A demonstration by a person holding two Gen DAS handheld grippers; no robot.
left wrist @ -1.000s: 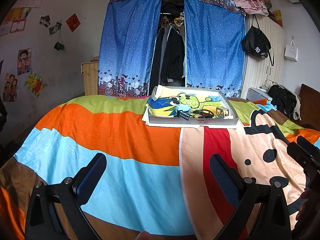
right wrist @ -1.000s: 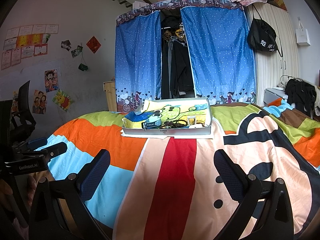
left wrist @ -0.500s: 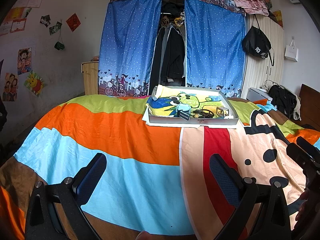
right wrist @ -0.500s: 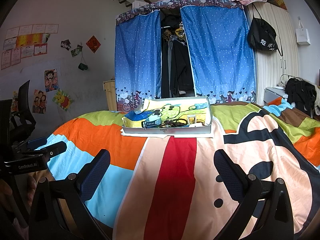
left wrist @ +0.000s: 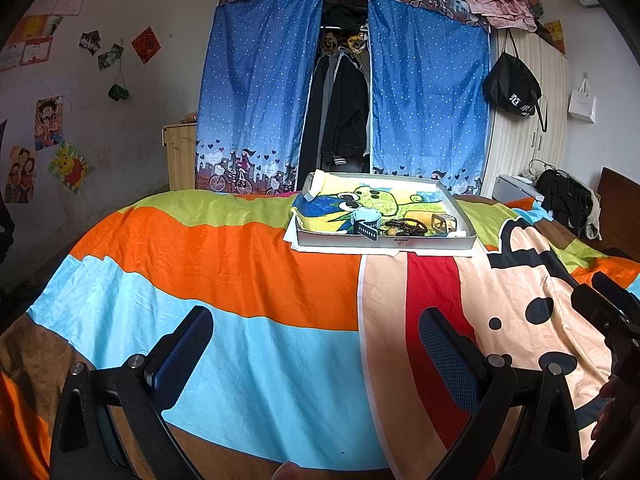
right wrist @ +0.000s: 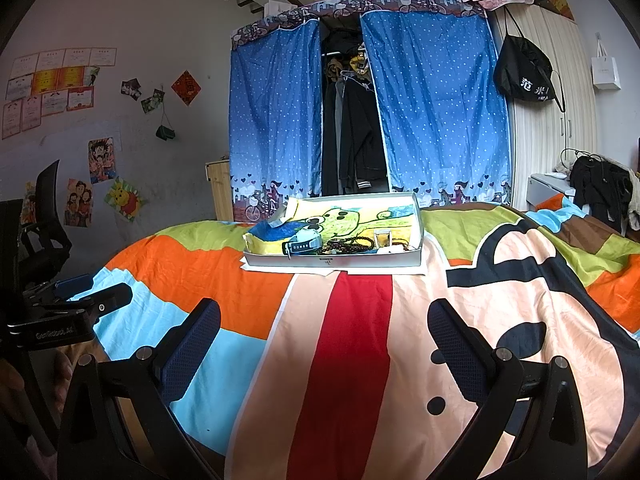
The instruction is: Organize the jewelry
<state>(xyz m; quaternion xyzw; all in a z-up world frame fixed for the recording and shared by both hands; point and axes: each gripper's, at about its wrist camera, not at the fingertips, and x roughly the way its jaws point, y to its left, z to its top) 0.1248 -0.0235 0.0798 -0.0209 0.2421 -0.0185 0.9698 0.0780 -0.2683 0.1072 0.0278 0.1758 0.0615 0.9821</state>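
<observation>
Jewelry: watch, dark bead strands, small amber box, all along near edge of tray, far side of bed. Left gripper, right gripper: jaws apart, empty, unmoved over the last second; stage undeterminable

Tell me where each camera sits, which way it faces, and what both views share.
Left wrist: behind the open left gripper, looking across the bedspread to the tray; the right gripper's tip shows at the right edge.
Right wrist: behind the open right gripper, facing the same way; the left gripper and a hand show at the left edge.
Shared: tray, beaded bracelet, watch, blue curtains.
</observation>
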